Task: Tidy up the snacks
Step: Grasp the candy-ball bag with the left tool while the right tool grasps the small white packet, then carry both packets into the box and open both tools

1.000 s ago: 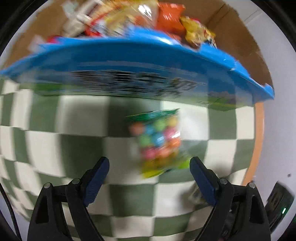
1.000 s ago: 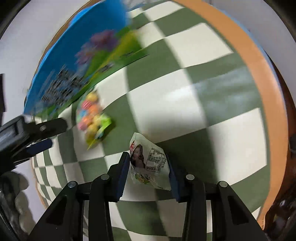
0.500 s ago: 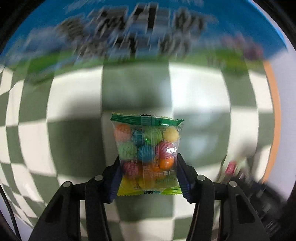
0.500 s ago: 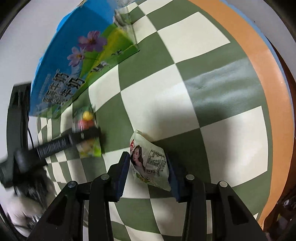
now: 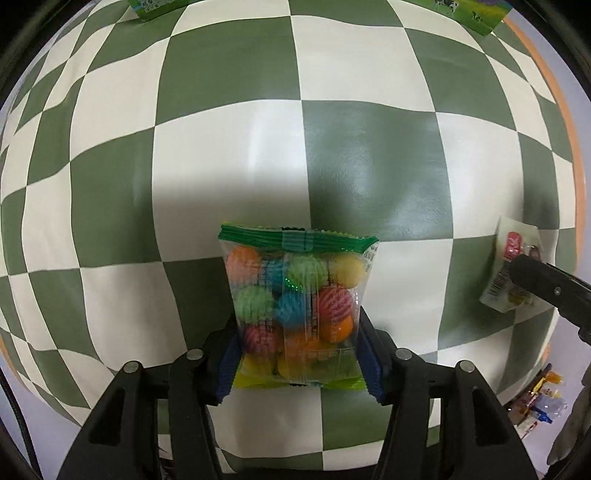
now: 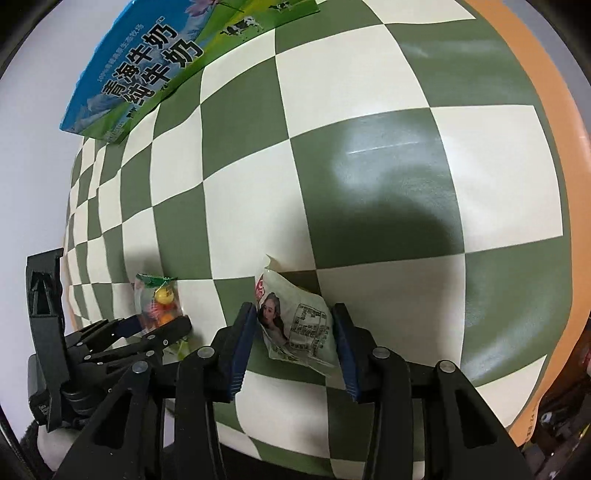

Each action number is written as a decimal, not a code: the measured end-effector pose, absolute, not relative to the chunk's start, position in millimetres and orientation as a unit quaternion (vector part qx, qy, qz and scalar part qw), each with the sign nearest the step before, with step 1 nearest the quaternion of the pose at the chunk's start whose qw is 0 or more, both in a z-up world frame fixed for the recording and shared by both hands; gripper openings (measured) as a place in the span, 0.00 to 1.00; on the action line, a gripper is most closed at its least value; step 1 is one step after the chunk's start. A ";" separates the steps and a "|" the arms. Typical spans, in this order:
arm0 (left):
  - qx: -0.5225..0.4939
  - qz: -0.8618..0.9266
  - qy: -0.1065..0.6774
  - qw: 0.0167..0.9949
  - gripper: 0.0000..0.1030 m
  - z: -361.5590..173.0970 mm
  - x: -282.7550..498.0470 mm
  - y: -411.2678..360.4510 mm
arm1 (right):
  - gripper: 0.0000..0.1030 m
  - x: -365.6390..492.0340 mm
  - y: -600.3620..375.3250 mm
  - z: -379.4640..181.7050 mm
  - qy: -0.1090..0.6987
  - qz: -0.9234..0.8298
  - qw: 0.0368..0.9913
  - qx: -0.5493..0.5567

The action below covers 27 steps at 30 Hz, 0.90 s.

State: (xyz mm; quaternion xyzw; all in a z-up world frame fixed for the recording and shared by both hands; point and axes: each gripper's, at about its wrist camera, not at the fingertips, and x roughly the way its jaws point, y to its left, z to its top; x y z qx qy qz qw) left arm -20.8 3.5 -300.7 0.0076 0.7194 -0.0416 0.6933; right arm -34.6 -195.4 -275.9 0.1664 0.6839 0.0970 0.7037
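A clear bag of coloured candy balls (image 5: 295, 295) with a green top seal lies on the green-and-white checked cloth (image 5: 332, 129). My left gripper (image 5: 299, 350) points down over it, pads against the bag's lower sides, jaws opening. A white snack packet (image 6: 295, 325) printed with a face sits between the pads of my right gripper (image 6: 295, 332), also opening, both pads touching it. Each wrist view shows the other side: the left gripper (image 6: 155, 328) with the candy bag (image 6: 159, 299), and a right finger (image 5: 546, 288) over the white packet (image 5: 509, 269).
A blue-and-green milk carton box (image 6: 147, 62) lies at the far left of the cloth; its corners (image 5: 476, 14) show at the top of the left wrist view. An orange border (image 6: 554, 110) edges the cloth. Small wrapped snacks (image 5: 539, 402) lie off the table at lower right.
My left gripper came down over the candy bag and closed on its sides; the box slid out to the view's top edge. The right gripper sank toward the cloth with the white packet.
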 end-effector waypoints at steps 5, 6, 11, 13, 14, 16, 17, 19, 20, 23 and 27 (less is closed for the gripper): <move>0.011 -0.037 0.720 0.693 0.56 -304.4 -17.5 -4.8 | 0.49 -32.9 -193.9 -279.9 0.684 0.087 0.709 0.145; 0.009 -0.036 0.720 0.693 0.56 -305.1 -17.0 -5.3 | 0.50 -31.8 -192.4 -279.2 0.684 0.086 0.710 0.141; 0.008 -0.032 0.720 0.693 0.58 -302.1 -7.9 -7.1 | 0.53 -30.4 -184.6 -282.4 0.686 0.079 0.712 0.128; 0.010 -0.031 0.719 0.694 0.58 -300.4 -6.1 -5.5 | 0.55 -30.5 -180.2 -283.6 0.687 0.075 0.713 0.120; 0.009 -0.031 0.719 0.694 0.58 -300.5 -6.3 -5.3 | 0.57 -31.8 -177.6 -283.4 0.687 0.073 0.714 0.117; 0.009 -0.030 0.718 0.696 0.58 -297.9 -7.1 -4.0 | 0.58 -31.2 -171.7 -284.3 0.687 0.068 0.715 0.107; 0.009 -0.029 0.717 0.697 0.58 -295.9 -8.3 -4.5 | 0.58 -30.0 -163.3 -286.6 0.688 0.065 0.716 0.100; 0.011 -0.030 0.713 0.700 0.57 -297.1 -13.4 -1.8 | 0.58 -28.5 -154.8 -288.5 0.688 0.058 0.718 0.088; 0.014 -0.031 0.712 0.702 0.54 -296.8 -15.4 -1.6 | 0.58 -27.9 -151.3 -289.1 0.688 0.055 0.719 0.081; 0.019 -0.031 0.707 0.706 0.48 -294.4 -21.2 -2.2 | 0.56 -27.5 -145.4 -288.4 0.684 0.047 0.726 0.061; 0.008 -0.039 0.706 0.707 0.49 -290.5 -21.7 1.0 | 0.55 -29.0 -140.2 -285.4 0.677 0.046 0.733 0.048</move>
